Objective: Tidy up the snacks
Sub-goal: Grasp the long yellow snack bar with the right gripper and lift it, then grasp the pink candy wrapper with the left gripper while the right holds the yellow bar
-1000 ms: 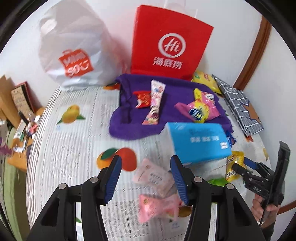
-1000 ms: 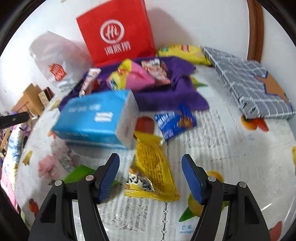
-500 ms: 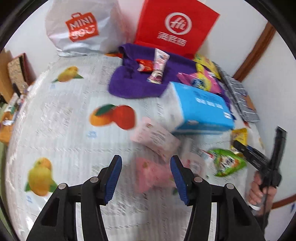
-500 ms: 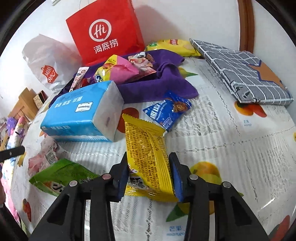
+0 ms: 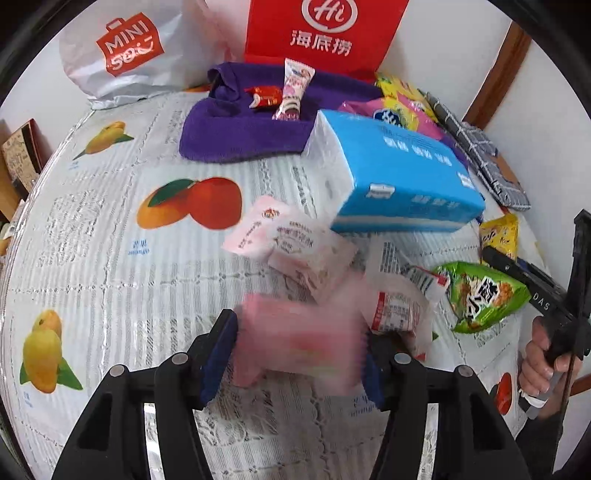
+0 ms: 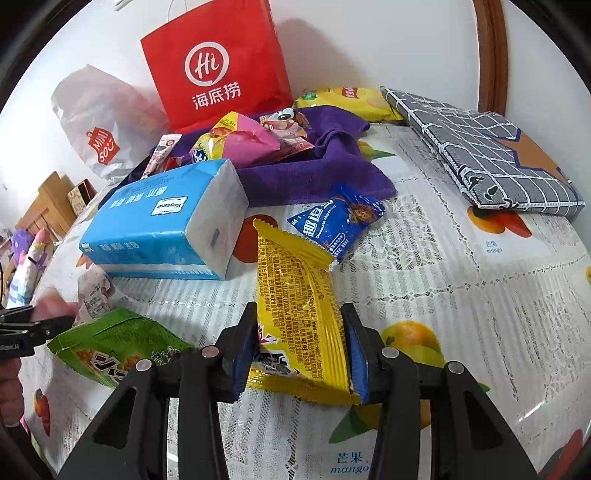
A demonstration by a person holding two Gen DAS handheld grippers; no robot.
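Observation:
My left gripper [image 5: 299, 354] is open around a blurred pink snack packet [image 5: 299, 343] on the tablecloth; I cannot tell if the pads touch it. Two pale pink packets [image 5: 291, 243] lie just beyond it. My right gripper [image 6: 301, 347] is shut on a yellow snack packet [image 6: 295, 295], which also shows in the left wrist view [image 5: 500, 232]. A green snack bag [image 6: 110, 343] lies left of it. A purple towel [image 5: 240, 129] at the back holds several snacks.
A blue tissue pack [image 5: 399, 177] sits mid-table. A blue cookie packet [image 6: 336, 221] lies by the towel. A red paper bag [image 5: 321, 33] and white Miniso bag [image 5: 122, 51] stand against the wall. A grey checked cloth [image 6: 480, 155] lies at the right.
My left gripper has dropped forward and down over the pink packet. My right gripper has closed on the yellow packet from wide open.

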